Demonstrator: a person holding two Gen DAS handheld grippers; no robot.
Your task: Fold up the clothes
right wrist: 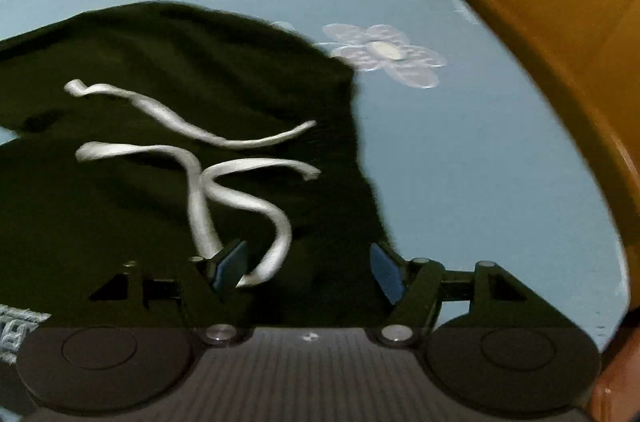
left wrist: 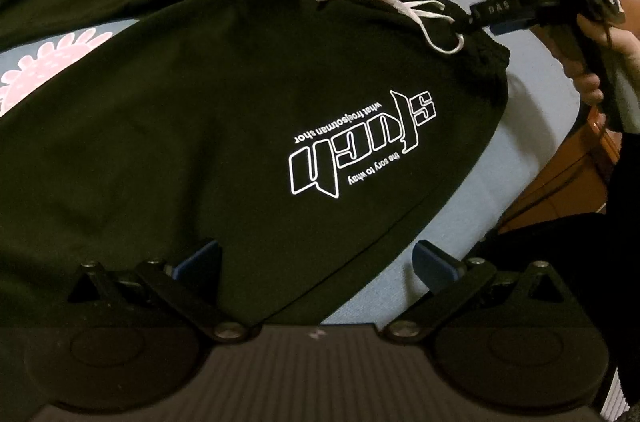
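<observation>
Both grippers are spread wide with nothing pinched. The left gripper [left wrist: 316, 258] hovers over the hem of the black shorts [left wrist: 200, 126], which stretch away across the blue bedsheet [left wrist: 532, 126]. The right gripper [right wrist: 306, 268] is at the far waistband end, right over the white drawstring [right wrist: 200, 182], so it's nearer that end.

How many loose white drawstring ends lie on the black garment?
4 ends in the right wrist view: upper left, middle left, upper right, lower right. A loop runs behind the right tongs, hiding some cord.
</observation>
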